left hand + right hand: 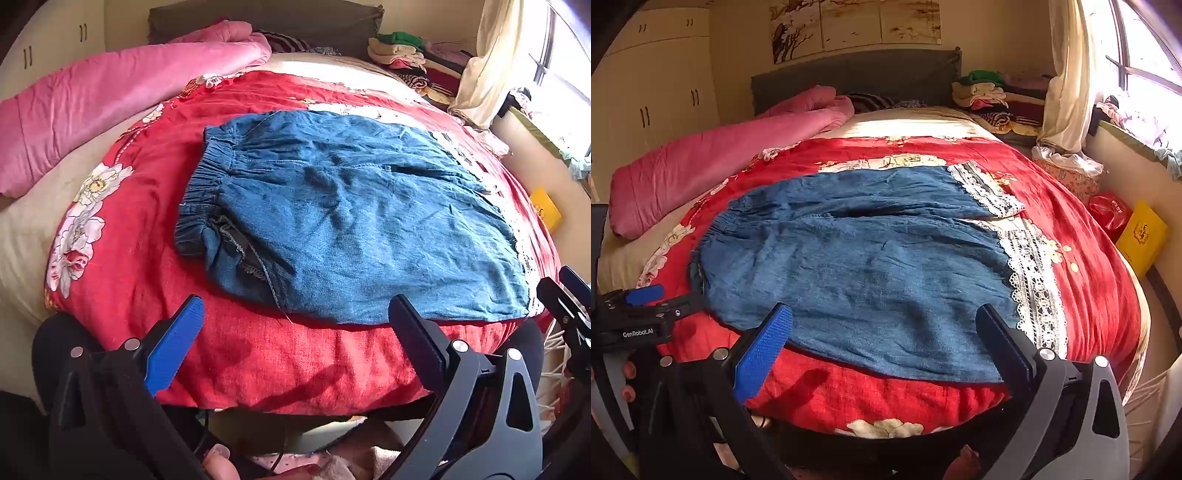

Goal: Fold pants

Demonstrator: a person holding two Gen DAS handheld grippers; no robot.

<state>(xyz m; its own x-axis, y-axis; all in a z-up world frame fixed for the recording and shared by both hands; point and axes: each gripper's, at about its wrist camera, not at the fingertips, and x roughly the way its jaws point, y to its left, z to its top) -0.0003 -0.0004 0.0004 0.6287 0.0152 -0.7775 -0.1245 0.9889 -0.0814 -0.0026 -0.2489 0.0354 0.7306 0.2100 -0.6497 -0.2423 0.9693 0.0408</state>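
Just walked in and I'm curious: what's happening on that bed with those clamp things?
A person is holding a two-finger gripper in each hand and is about to fold the blue pants spread flat on the red bedspread. The waistband lies to the left, the lace cuffs to the right. The left gripper and right gripper both hang open near the pants' closest edge, gripping nothing. No fold has been made yet.
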